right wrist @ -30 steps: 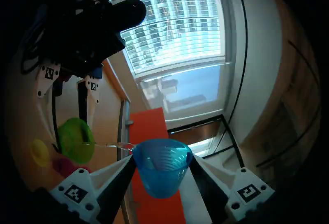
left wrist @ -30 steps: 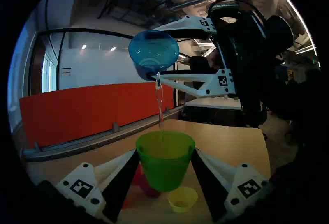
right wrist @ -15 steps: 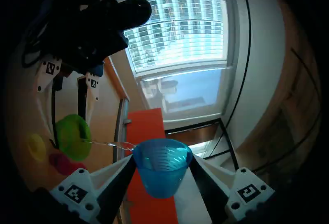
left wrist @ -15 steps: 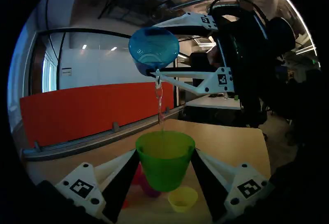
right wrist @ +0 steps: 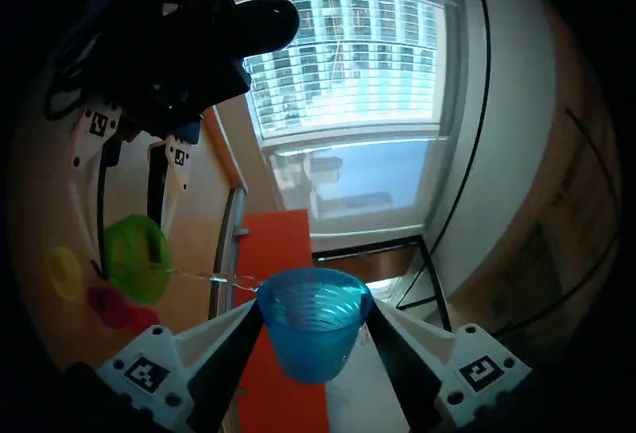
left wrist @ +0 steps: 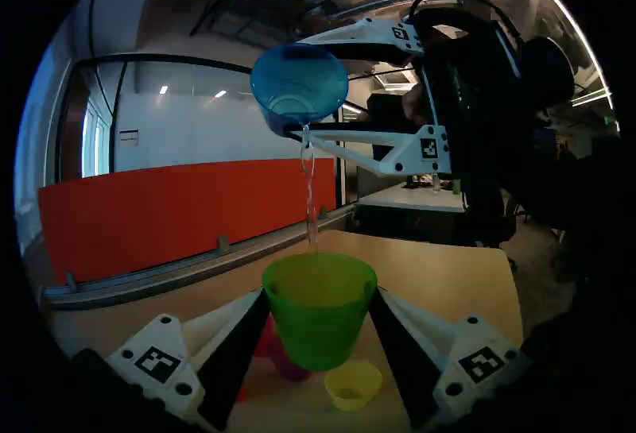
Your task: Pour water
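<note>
wall: orange panel (left wrist: 159, 210) under glass partition (left wrist: 191, 127) | table (left wrist: 445, 274): pale wood | window (right wrist: 358, 59): slatted blinds, bright daylight | side wall (right wrist: 509, 131): white | ceiling lights (left wrist: 163, 90): lit

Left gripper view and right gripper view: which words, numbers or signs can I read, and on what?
No text is readable.
White notice on the glass wall: too small to read.
Square markers on the left gripper and right gripper: patterns, no letters.
</note>
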A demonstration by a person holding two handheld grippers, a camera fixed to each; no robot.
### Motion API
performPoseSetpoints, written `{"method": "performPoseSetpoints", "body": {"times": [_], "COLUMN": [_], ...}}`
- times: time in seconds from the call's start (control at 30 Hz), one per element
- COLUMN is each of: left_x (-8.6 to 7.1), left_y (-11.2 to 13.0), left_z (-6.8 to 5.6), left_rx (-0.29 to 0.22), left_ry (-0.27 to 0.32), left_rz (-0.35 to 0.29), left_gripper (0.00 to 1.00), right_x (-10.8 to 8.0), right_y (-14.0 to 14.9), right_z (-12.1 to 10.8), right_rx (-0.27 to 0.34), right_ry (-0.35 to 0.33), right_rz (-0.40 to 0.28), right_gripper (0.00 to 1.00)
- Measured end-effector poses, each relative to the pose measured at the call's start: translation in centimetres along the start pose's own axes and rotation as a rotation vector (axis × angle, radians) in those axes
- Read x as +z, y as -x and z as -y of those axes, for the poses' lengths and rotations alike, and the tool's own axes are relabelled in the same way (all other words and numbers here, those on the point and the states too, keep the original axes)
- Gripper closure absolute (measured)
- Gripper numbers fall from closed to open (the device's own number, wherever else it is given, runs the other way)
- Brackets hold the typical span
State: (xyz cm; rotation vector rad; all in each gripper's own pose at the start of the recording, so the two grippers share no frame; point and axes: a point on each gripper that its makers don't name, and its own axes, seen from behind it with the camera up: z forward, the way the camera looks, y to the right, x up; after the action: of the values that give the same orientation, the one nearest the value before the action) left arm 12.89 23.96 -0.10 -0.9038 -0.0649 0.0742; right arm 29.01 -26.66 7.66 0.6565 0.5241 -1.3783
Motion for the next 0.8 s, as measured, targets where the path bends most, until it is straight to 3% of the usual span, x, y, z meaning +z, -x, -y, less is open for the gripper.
{"method": "performPoseSetpoints", "body": {"times": [0.8], "left_x": [0.28], "left_y": [0.1], "left_z": [-0.31], "left_rx": [-0.006], "left_ry": [0.005], "left_rz": [0.001], "left_gripper": [0.15], "right_x": [-0.16], "right_y": [-0.65], "right_z": [-0.44], "right_rx": [-0.099], "right_ry": [0.005], "right_rz": [0.0], "right_gripper": [0.09]}}
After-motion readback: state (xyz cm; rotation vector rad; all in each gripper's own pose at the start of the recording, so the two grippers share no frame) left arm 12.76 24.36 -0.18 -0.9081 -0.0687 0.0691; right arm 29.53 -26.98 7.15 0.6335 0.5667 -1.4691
